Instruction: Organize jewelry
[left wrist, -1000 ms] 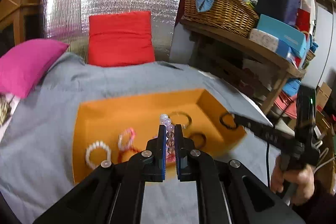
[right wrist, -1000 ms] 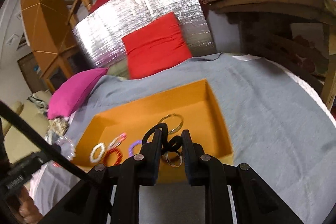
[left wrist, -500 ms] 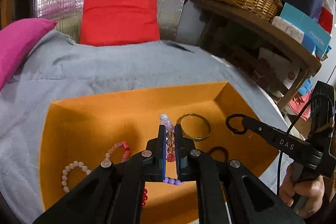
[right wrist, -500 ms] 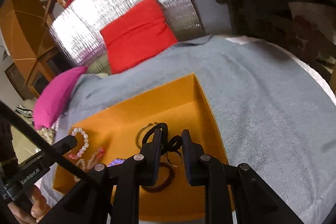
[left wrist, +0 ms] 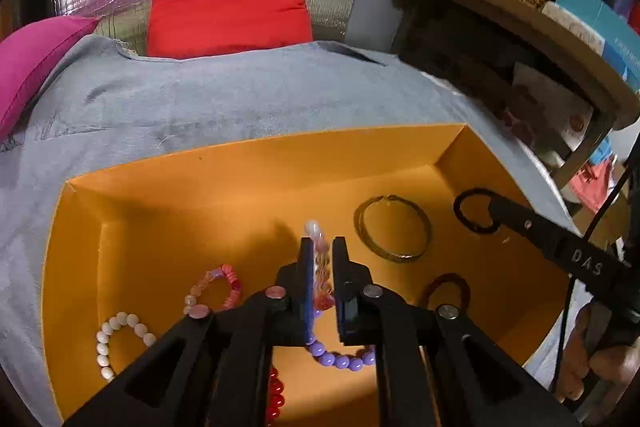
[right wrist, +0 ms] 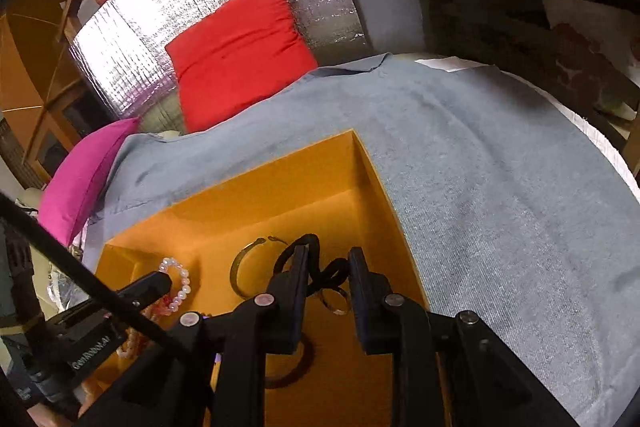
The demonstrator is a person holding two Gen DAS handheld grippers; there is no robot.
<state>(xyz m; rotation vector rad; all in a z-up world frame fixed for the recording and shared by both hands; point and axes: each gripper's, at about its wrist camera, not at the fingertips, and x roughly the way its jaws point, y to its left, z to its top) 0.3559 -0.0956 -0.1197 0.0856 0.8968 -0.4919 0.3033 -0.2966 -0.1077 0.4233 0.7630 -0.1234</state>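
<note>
hovering over the orange box [left wrist: 248,163], both grippers carry a piece each, and both sets of jaws are opening at this moment.

the left gripper [left wrist: 320,247] points steeply down into the middle of the box. between its jaws hangs a strand of clear and pink beads [left wrist: 318,259], its long axis running along the fingers, tip sticking out past them toward the box's far wall. the gap is narrow and the strand fills most of it; whether the pads press it yet or have let go i cannot tell for sure. a purple bead bracelet [left wrist: 340,361] lies on the box floor just under the jaws, a white pearl bracelet [left wrist: 120,339] and a pink bead bracelet [left wrist: 216,287] toward the box's left wall, and a thin metal bangle [left wrist: 394,229] toward the right wall.

the right gripper [right wrist: 328,267] hangs over the right end of the box, close to its right wall. a black hair tie [right wrist: 316,267] is looped across its jaws, twisted, one loop poking out beyond the left finger. the gap is a little wider here and the tie looks draped, barely pinched. a small ring [right wrist: 336,301] lies on the box floor right beneath it, the bangle just to its left.

judging by this, each piece sits straight below its own jaws, so the drop needs only more opening, no sideways reach.
</note>
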